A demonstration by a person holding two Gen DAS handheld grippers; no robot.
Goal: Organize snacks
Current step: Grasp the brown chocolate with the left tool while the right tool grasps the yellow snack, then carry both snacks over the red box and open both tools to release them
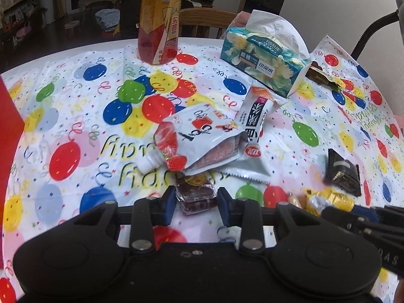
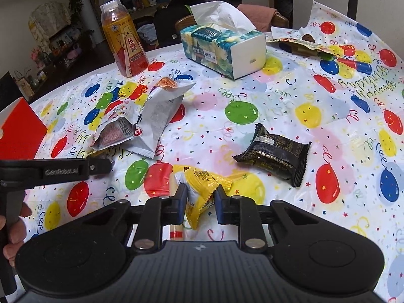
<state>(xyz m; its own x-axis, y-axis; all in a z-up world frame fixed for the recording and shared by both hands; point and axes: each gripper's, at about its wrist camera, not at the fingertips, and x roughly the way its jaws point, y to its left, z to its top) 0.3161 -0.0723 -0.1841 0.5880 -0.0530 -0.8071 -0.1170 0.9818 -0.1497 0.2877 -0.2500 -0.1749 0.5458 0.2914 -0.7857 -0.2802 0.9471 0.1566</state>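
- Straddling a dark red clear-wrapped snack (image 1: 195, 195), the left hand-held gripper (image 1: 194, 203) has its jaws spread on either side of the pack, with a gap showing at each pad, so nothing is pinched yet.
- That pack lies flat on the counter (image 1: 75, 96) at the gripper's 12 o'clock, its far end tucked under the white spouted pouch (image 1: 199, 139); its long axis seems to run away from the camera, in line with the fingers.
- The right hand-held gripper (image 2: 200, 202) has a yellow snack packet (image 2: 202, 189) between its pads; the wrapper looks creased where they meet it, so I judge it pinched, its long axis tilted up toward 1 o'clock.
- A black wrapped snack (image 2: 274, 155) lies at about 2 o'clock from the right gripper, apart from it and clearly nearer to that side than to the left.
- A white chip bag (image 2: 156, 121) leans on the pouch at 11 o'clock in the right view.
- The coming move for the left side probably turns on the overlap: closing is straightforward, but drawing the pack back toward 6 o'clock may drag the pouch along.
- The drink bottle (image 1: 159, 22) and tissue box (image 1: 262, 55) stand at the far edge.
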